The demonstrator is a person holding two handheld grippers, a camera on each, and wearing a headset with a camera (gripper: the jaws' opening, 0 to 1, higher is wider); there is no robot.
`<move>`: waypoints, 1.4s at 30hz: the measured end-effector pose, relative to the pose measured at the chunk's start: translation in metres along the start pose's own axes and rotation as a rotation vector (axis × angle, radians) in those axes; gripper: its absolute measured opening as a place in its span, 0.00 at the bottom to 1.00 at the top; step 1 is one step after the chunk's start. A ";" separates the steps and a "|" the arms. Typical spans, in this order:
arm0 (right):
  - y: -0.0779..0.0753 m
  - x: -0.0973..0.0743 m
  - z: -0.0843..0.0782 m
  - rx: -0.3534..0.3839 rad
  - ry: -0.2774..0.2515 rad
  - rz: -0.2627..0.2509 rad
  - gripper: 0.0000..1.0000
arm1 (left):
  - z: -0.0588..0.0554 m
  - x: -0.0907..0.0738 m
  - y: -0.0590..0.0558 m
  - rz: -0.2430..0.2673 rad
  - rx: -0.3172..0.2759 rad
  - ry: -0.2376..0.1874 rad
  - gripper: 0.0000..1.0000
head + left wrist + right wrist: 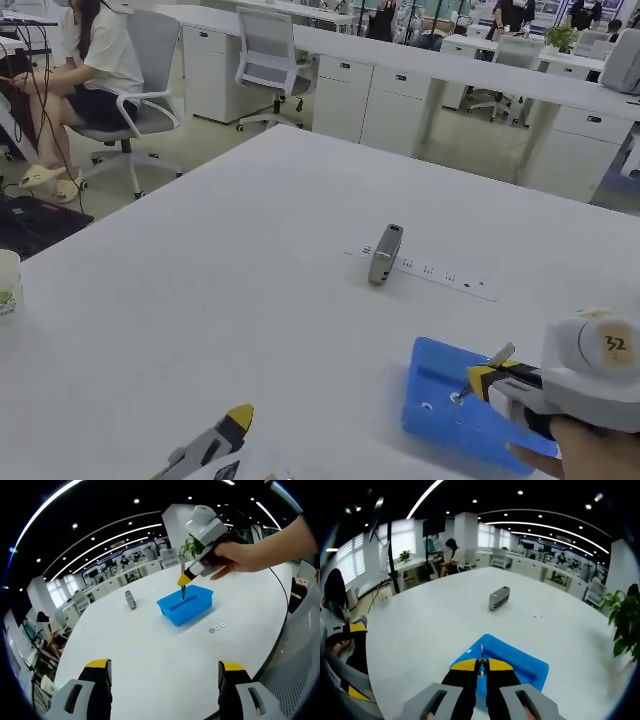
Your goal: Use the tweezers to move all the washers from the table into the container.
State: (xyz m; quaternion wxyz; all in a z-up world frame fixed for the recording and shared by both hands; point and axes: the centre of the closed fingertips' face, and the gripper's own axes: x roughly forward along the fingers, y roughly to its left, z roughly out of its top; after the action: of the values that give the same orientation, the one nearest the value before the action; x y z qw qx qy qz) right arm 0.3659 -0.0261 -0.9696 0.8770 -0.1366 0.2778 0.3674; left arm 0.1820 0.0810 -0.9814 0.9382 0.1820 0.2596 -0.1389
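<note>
Right hand-held gripper (481, 666) pinches tweezers (481, 653), tips pointing down into blue container (526, 668).

Head view: high, angled forward and down across the white table (200, 300); blue container (438, 425) close at lower right, grey block (384, 253) mid-table.

Left gripper view: low at the table's near edge, facing across it (horizon tilted), container (180, 616) well off, right gripper (183, 582) above it.

Right gripper view: just above the container (525, 662), facing past it toward the block (499, 598).

Shared by all three: container, block, tabletop.
</note>
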 end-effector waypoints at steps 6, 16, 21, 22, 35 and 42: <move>-0.006 0.014 -0.017 0.036 0.049 -0.006 0.01 | 0.002 0.000 -0.003 -0.014 0.001 -0.010 0.91; -0.005 0.028 -0.042 0.026 0.114 -0.008 0.02 | 0.000 0.000 -0.003 -0.007 0.014 0.004 0.91; -0.002 0.032 -0.046 0.022 0.125 -0.004 0.02 | -0.001 0.001 -0.002 -0.007 0.009 0.005 0.91; -0.001 0.033 -0.046 0.022 0.125 -0.003 0.02 | 0.000 0.001 -0.002 -0.008 0.008 0.004 0.91; 0.003 0.040 -0.045 0.060 0.122 -0.009 0.02 | -0.001 0.000 -0.002 -0.003 0.011 0.007 0.91; 0.000 0.032 -0.041 0.099 0.095 -0.028 0.03 | -0.001 0.000 -0.002 -0.005 0.011 0.004 0.91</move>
State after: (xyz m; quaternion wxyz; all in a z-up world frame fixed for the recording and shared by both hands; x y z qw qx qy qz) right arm 0.3685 -0.0259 -1.0212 0.8737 -0.1140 0.3348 0.3339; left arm 0.1809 0.0792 -0.9824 0.9362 0.1870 0.2613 -0.1424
